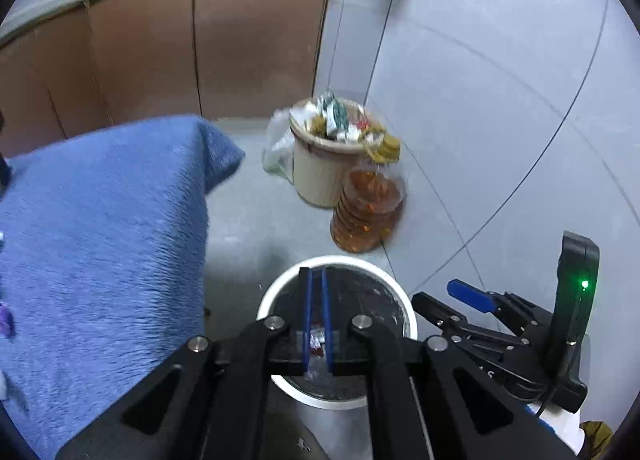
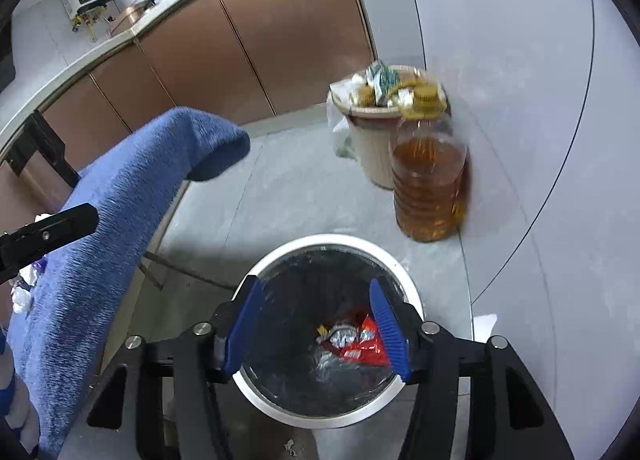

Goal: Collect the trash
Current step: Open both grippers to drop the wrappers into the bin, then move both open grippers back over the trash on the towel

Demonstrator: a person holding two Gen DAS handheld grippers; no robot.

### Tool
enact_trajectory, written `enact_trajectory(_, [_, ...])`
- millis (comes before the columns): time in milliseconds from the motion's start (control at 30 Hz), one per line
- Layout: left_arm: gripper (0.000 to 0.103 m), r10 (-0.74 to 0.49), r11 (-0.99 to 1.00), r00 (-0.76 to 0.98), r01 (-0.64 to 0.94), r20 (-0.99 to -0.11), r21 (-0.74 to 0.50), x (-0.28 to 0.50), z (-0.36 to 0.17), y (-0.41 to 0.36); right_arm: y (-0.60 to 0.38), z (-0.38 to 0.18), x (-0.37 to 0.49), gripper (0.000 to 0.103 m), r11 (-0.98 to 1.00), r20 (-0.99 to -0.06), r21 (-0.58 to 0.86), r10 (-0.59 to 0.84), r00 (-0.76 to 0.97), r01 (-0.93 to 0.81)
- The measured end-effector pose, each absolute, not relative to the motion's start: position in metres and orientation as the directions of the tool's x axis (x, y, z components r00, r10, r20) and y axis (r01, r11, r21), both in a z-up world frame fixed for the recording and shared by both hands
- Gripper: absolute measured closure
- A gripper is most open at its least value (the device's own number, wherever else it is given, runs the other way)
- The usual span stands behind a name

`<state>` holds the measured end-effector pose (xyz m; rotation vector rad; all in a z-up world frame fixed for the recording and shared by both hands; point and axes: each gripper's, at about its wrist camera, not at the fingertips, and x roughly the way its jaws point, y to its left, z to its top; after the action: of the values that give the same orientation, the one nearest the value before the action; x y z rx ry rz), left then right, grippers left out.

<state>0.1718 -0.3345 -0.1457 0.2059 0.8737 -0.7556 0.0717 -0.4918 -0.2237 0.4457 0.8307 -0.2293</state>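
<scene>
Bin: white-rimmed round bin with black liner point(image 2: 256, 400), on the grey floor.
Trash: red wrappers and crumpled foil point(image 2: 354, 342) on the bin's bottom.
Left gripper point(image 1: 317, 324): above the bin, fingers nearly together; anything between them unclear.
Right gripper point(image 2: 318, 326): above the bin, fingers wide, empty.
Beyond the bin: amber ribbed plastic bottle point(image 2: 428, 184), touching an overfull beige basket point(image 2: 370, 156).

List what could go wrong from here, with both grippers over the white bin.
1. The left gripper has its fingers nearly together over the white bin, apparently pinching a small red scrap; if it sticks to the pads, it may not drop.
2. The right gripper hangs open over the same bin, close beside the left one, so the two could knock together.
3. The oil bottle stands on the floor just beyond the bin; a forward swing could tip it.
</scene>
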Motion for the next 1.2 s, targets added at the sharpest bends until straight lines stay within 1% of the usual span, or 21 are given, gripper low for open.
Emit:
enact_trajectory(133, [0.098,-0.531,0.747,0.493,0.656,-0.689,-0.107,0.159,-0.116,-0.314,-0.481,-0.192,0.068,0.043,0.902,-0.713,0.268,-0.051,0.699,0.339])
enact_trajectory(267, [0.098,-0.541,0.782,0.575,0.612,-0.614,-0.117,0.147,-0.080,-0.273,-0.458,-0.145,0.059,0.040,0.929,-0.641,0.242,-0.065,0.765,0.282])
enact_trajectory(400, [0.098,-0.524,0.806,0.628,0.584,-0.575,-0.097,0.136,-0.051,-0.231,-0.430,-0.100,0.050,0.036,0.949,-0.562,0.222,-0.062,0.824,0.223])
enact_trajectory(500, [0.098,-0.512,0.826,0.667,0.555,-0.541,-0.098,0.126,-0.033,-0.192,-0.408,-0.068,0.043,0.030,0.963,-0.504,0.205,-0.049,0.862,0.174])
enact_trajectory(567, [0.097,-0.500,0.842,0.691,0.530,-0.522,-0.104,0.121,-0.024,-0.165,-0.393,-0.050,0.038,0.017,0.971,-0.472,0.193,-0.036,0.881,0.143])
enact_trajectory(600, [0.091,-0.495,0.847,0.700,0.520,-0.515,-0.107,0.118,-0.022,-0.153,-0.384,-0.041,0.036,0.014,0.974,-0.455,0.186,-0.028,0.890,0.126])
enact_trajectory(633, [0.076,-0.486,0.855,0.712,0.506,-0.507,-0.109,0.116,-0.018,-0.139,-0.376,-0.032,0.034,0.009,0.977,-0.439,0.181,-0.020,0.898,0.110])
enact_trajectory(667, [0.067,-0.473,0.866,0.730,0.488,-0.494,-0.109,0.112,-0.014,-0.123,-0.370,-0.027,0.033,0.004,0.979,-0.431,0.179,-0.013,0.902,0.099])
enact_trajectory(700, [0.052,-0.461,0.875,0.745,0.472,-0.482,-0.107,0.108,-0.011,-0.112,-0.361,-0.020,0.031,0.002,0.981,-0.418,0.177,0.000,0.908,0.081])
enact_trajectory(733, [0.048,-0.442,0.887,0.769,0.450,-0.462,-0.101,0.103,-0.007,-0.095,-0.352,-0.013,0.030,0.000,0.982,-0.408,0.174,0.010,0.913,0.067])
enact_trajectory(833, [0.047,-0.398,0.912,0.811,0.399,-0.428,-0.093,0.094,-0.001,-0.057,-0.330,0.003,0.027,0.000,0.986,-0.383,0.164,0.040,0.923,0.026])
enact_trajectory(933, [0.043,-0.362,0.931,0.840,0.349,-0.404,-0.108,0.087,0.002,-0.022,-0.310,0.016,0.025,0.000,0.989,-0.361,0.144,0.067,0.930,-0.016])
enact_trajectory(1000, [0.043,-0.336,0.942,0.857,0.314,-0.389,-0.122,0.083,0.002,0.006,-0.297,0.021,0.023,0.000,0.991,-0.346,0.129,0.087,0.934,-0.044])
enact_trajectory(1200, [0.043,-0.273,0.962,0.878,0.247,-0.392,-0.116,0.083,-0.009,0.071,-0.252,0.029,0.030,0.000,0.985,-0.331,0.087,0.170,0.928,-0.150])
